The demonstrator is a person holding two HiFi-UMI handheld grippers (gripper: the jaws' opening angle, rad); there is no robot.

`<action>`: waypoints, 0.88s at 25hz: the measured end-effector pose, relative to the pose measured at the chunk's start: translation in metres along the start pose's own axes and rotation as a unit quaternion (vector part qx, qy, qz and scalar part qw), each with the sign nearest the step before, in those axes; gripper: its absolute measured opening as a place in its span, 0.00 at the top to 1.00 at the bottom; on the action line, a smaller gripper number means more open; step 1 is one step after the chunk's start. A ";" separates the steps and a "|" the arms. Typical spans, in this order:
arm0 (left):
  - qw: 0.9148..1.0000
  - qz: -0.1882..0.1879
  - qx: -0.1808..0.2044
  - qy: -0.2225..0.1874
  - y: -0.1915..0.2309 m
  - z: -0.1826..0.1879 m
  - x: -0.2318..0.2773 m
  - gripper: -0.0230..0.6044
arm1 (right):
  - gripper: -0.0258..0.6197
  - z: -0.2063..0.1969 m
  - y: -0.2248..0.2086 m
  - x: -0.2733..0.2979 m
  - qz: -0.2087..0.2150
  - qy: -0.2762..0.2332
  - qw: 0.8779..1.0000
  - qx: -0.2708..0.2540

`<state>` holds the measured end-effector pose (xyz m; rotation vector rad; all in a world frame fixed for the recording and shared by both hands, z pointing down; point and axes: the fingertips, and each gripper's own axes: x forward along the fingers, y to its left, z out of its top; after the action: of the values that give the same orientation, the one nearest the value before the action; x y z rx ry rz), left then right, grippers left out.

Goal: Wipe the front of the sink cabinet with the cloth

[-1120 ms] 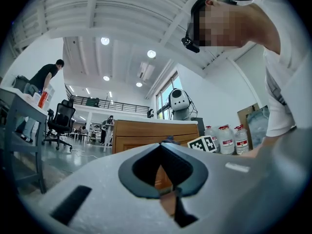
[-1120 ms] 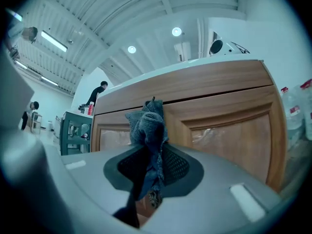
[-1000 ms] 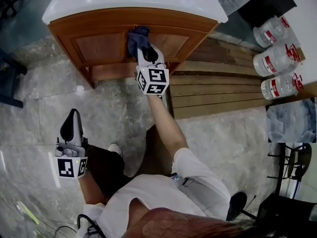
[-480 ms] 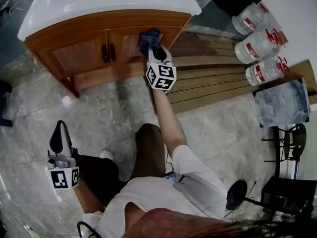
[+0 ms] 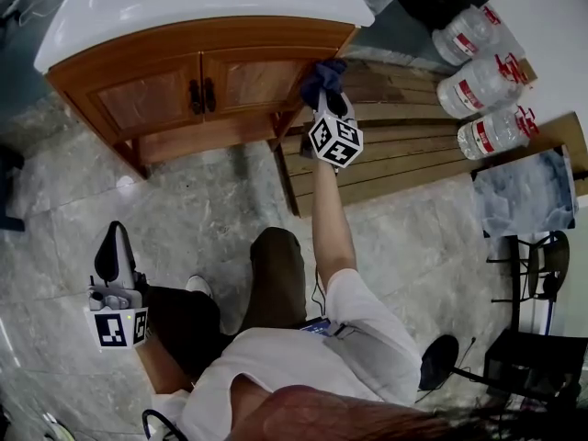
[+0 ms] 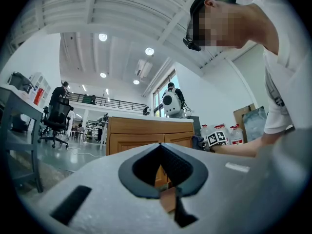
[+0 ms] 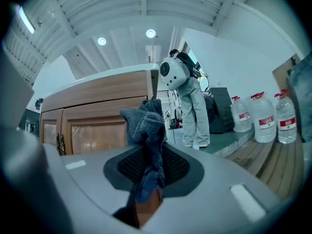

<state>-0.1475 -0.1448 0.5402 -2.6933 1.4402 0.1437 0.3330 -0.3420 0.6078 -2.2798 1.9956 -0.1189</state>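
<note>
The wooden sink cabinet (image 5: pixel 184 81) with a white top stands at the top of the head view, its two doors shut. My right gripper (image 5: pixel 327 99) is shut on a dark blue cloth (image 5: pixel 322 74), which sits at the cabinet's right front corner. In the right gripper view the cloth (image 7: pixel 146 126) bunches up from between the jaws beside the cabinet's (image 7: pixel 97 126) right edge. My left gripper (image 5: pixel 116 254) hangs low at the left, beside the person's knee, far from the cabinet. Its jaws are shut with nothing in them (image 6: pixel 163 182).
Wooden planks (image 5: pixel 404 154) lie on the floor right of the cabinet. Three large water bottles (image 5: pixel 482 81) stand beyond them at the top right. A person in white (image 7: pixel 187 96) stands behind the cabinet's right side. An office chair (image 6: pixel 56 118) stands far left.
My right gripper has swept the cloth rightward across the cabinet front, from the middle to the right corner. The left gripper has stayed near the knee.
</note>
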 end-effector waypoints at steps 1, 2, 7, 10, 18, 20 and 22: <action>1.000 0.001 0.000 0.001 0.000 0.000 -0.001 0.97 | 0.81 0.000 -0.002 0.001 0.000 0.002 1.000 0.000; 1.000 0.003 0.000 0.001 0.001 0.000 -0.001 0.97 | 0.81 0.000 -0.003 0.002 0.001 0.003 1.000 -0.001; 1.000 0.004 0.003 -0.001 -0.008 0.002 0.000 0.97 | 0.81 0.005 0.008 -0.008 0.015 0.001 1.000 -0.015; 1.000 0.001 0.001 -0.003 -0.009 0.001 0.003 0.97 | 0.81 0.002 0.055 -0.028 0.066 -0.006 0.997 -0.045; 1.000 0.027 0.002 -0.001 0.010 0.002 -0.003 0.97 | 0.81 -0.068 0.313 -0.084 0.327 0.015 0.945 -0.023; 0.999 0.033 0.003 -0.001 0.013 0.000 -0.008 0.97 | 0.81 -0.090 0.372 -0.088 0.374 0.034 0.927 -0.016; 0.999 0.041 0.003 0.001 0.017 0.000 -0.015 0.97 | 0.81 -0.108 0.424 -0.086 0.408 0.053 0.911 -0.020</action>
<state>-0.1702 -0.1421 0.5417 -2.6302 1.5499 0.1420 -0.1093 -0.3151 0.6590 -1.2918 2.8263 -0.1232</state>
